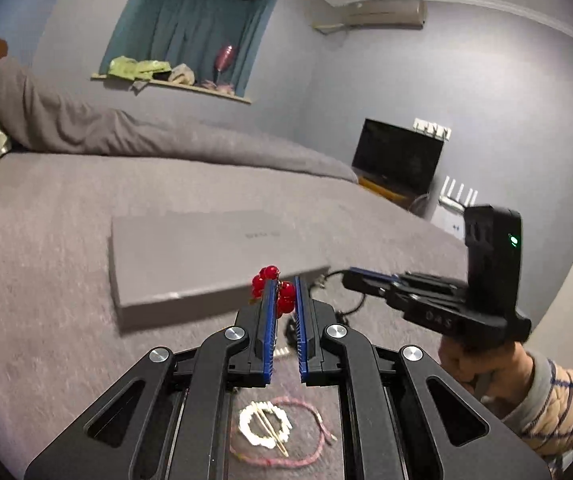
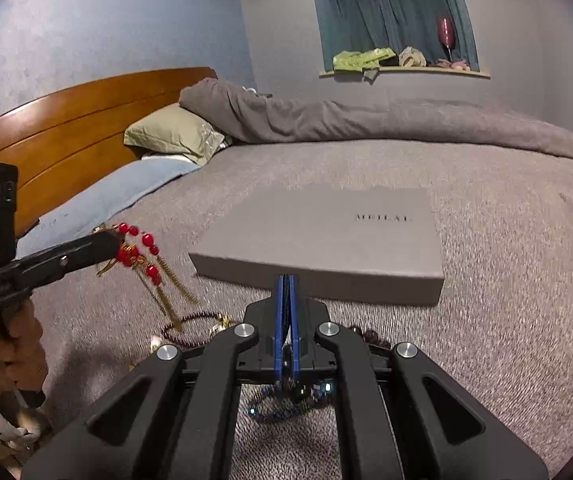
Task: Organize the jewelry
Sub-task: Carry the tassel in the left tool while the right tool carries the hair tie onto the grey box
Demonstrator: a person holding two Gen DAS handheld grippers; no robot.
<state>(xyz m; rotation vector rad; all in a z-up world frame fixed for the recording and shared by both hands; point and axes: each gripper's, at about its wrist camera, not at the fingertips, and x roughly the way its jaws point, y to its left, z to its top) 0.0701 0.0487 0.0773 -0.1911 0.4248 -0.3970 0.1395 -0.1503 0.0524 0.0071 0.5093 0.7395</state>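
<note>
**Tassels dangling, box lid closed**

The left gripper [image 1: 285,280] has its jaws clamped on a red bead ornament [image 2: 136,250], lifted clear of the bed [image 2: 506,280], its gold tassels [image 2: 168,288] hanging free. The hold looks thin, on beads near the tips, so a quick swing could shake it loose, or the tassels could snag the dark bead bracelet [image 2: 190,330] lying just beneath. The right gripper [image 2: 286,284] has its jaws together; dark blue beads [image 2: 286,400] lie under it, though whether any are pinched I cannot tell. The grey box [image 2: 326,248] ahead sits closed, so nothing can go in yet.

Still on the soft grey blanket are a white bead bracelet [image 1: 264,424] and a pink cord [image 1: 310,432]. Beyond: wooden headboard [image 2: 66,120], pillows [image 2: 174,132], curtained window niche [image 1: 202,28], dark television [image 1: 398,156].
</note>
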